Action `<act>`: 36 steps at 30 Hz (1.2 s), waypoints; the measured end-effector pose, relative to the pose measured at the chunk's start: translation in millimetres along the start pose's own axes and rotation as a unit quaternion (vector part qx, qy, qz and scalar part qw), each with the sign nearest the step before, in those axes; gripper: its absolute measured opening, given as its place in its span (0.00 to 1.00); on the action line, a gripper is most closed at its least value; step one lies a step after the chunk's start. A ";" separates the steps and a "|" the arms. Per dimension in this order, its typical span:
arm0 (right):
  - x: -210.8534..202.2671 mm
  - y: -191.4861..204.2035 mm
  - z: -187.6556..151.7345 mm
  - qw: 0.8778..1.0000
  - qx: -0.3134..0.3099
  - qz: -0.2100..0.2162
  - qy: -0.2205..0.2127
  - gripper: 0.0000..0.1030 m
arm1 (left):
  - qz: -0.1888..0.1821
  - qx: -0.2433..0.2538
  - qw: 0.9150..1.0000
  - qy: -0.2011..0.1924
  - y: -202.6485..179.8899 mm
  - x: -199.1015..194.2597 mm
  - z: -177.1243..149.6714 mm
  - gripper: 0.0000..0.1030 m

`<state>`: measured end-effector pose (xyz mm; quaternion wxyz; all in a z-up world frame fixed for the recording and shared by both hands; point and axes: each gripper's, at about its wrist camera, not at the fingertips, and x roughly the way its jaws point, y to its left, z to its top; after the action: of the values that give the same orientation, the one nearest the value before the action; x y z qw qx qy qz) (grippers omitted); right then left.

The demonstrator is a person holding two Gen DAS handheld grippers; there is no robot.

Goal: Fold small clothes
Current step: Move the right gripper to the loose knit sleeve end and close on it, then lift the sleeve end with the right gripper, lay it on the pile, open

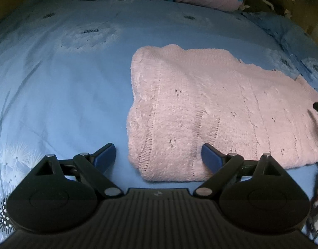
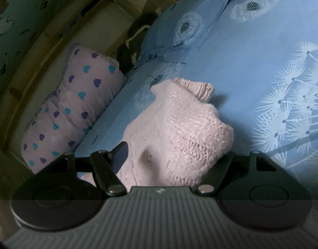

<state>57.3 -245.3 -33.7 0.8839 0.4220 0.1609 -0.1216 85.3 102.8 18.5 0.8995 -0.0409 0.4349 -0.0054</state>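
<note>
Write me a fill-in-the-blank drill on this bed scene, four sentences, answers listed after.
1. The knitted sweater is ___ in colour.
2. It lies on a bedsheet that is ___ with white dandelion prints.
3. The left gripper has its jaws ___, with nothing between them.
4. The pillow at the bed's edge is patterned with small ___.

Answers: pink; blue; open; hearts

Both the left gripper (image 1: 157, 155) and right gripper (image 2: 169, 157) have matte black bodies with ribbed central plates, rounded disc housings on each side, silver pivot pins, black linkage arms and dark blue finger pads (image 1: 106, 155).
</note>
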 end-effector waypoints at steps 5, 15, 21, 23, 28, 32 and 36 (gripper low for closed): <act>12.9 5.3 5.0 1.000 0.010 -0.023 -0.012 0.56 | -0.001 0.002 1.000 0.001 0.2 0.2 0.5 0.90; 18.6 10.3 19.8 0.999 -0.015 -0.035 -0.006 0.23 | 0.000 -0.009 1.000 -0.019 8.5 -7.2 9.3 0.90; 5.7 52.2 22.3 0.993 -0.114 -0.013 -0.023 0.23 | 0.002 -0.023 0.999 -0.022 17.0 -11.3 12.5 0.90; 2.3 65.7 22.8 0.990 -0.139 -0.004 -0.028 0.22 | 0.003 -0.026 0.999 -0.025 18.5 -13.0 13.4 0.90; -3.2 102.2 19.2 0.981 -0.190 0.022 -0.028 0.22 | 0.004 -0.041 0.999 -0.032 27.4 -17.3 16.0 0.90; -2.1 131.8 8.2 0.972 -0.228 0.048 -0.010 0.22 | 0.005 -0.055 0.998 -0.033 37.0 -19.1 16.1 0.90; 3.8 153.4 -19.1 0.957 -0.283 0.066 0.018 0.22 | 0.006 -0.063 0.998 -0.025 43.9 -17.0 15.5 0.90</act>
<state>111.1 -136.4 61.9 0.9702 0.1664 0.1762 -0.0054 85.8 148.4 38.0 0.9057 -0.0945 0.4124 0.0285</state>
